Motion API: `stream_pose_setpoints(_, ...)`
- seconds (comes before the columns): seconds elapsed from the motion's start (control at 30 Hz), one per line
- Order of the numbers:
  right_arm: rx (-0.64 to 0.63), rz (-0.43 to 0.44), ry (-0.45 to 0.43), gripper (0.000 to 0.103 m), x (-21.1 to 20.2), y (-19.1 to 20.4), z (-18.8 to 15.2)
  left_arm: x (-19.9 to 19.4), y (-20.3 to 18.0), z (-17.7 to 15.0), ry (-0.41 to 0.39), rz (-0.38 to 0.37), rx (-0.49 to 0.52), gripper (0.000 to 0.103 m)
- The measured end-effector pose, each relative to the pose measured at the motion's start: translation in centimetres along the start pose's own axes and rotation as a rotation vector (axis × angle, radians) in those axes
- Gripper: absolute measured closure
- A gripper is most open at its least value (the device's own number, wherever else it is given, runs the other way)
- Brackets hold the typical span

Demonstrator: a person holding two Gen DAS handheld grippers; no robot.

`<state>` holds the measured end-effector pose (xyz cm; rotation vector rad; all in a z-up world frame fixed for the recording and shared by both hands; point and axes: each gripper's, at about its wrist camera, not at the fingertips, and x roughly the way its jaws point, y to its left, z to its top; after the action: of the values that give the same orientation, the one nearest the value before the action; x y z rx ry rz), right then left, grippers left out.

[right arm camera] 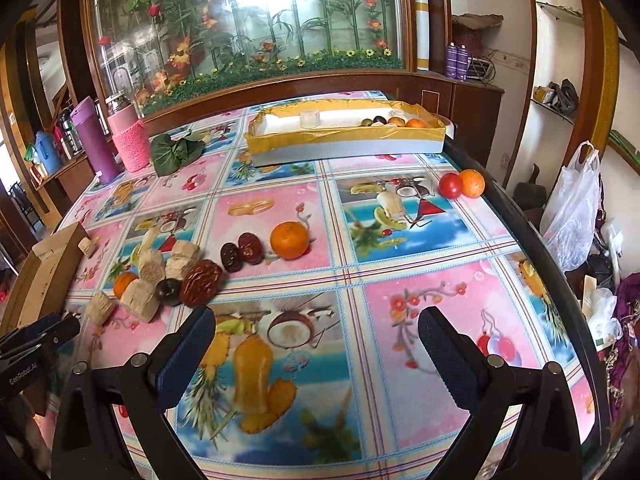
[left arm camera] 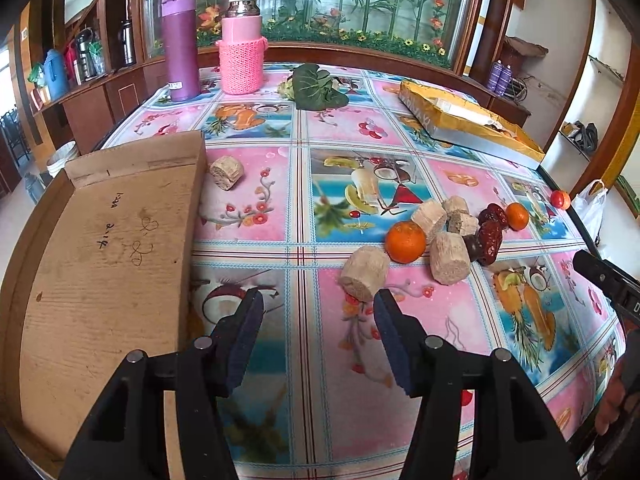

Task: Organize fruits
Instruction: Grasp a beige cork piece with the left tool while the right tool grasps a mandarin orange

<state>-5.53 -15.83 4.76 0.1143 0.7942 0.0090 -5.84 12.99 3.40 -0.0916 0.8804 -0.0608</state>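
My left gripper [left arm camera: 319,300] is open and empty, just short of a beige log chunk [left arm camera: 364,273]. Behind it lie an orange [left arm camera: 405,241], more chunks [left arm camera: 450,258], red dates [left arm camera: 490,236] and a second orange [left arm camera: 517,216]. My right gripper [right arm camera: 316,320] is open and empty above the tablecloth. In its view an orange [right arm camera: 290,240], two dates [right arm camera: 242,255], a big wrinkled date [right arm camera: 201,282], a dark plum [right arm camera: 168,291] and chunks [right arm camera: 140,300] lie ahead left. A tomato [right arm camera: 451,185] and an orange [right arm camera: 472,182] sit at the right edge. The yellow-rimmed white box [right arm camera: 344,142] holds several fruits.
A cardboard box [left arm camera: 104,240] stands at the left edge, one chunk [left arm camera: 226,172] beside it. A purple flask [left arm camera: 180,46], a pink knitted bottle [left arm camera: 242,56] and a green leaf bundle [left arm camera: 316,88] stand at the back. A plastic bag [right arm camera: 572,216] hangs off the table's right.
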Motion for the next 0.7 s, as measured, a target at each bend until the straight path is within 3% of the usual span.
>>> stream_pose_setpoints(0.33, 0.046, 0.099, 0.094, 0.001, 3.0, -1.7, 2.6, 2.2, -3.0, 1.3, 0.042, -0.064, 0.146, 0.047)
stream_pose_setpoints(0.47, 0.065, 0.136, 0.107, 0.008, 4.6, -1.7, 4.3, 3.1, -3.4, 1.0, 0.065, -0.074, 0.167, 0.051)
stream_pose_setpoints(0.53, 0.053, 0.130, 0.099, 0.014, 5.7, -1.3, 5.1, 3.5, -3.2, 1.0, 0.083, -0.088, 0.156, 0.059)
stream_pose_setpoints(0.7, -0.002, 0.090, 0.134, 0.024, 8.9, 0.3, 5.6, 3.7, -2.9, 0.9, 0.083, -0.096, 0.140, 0.063)
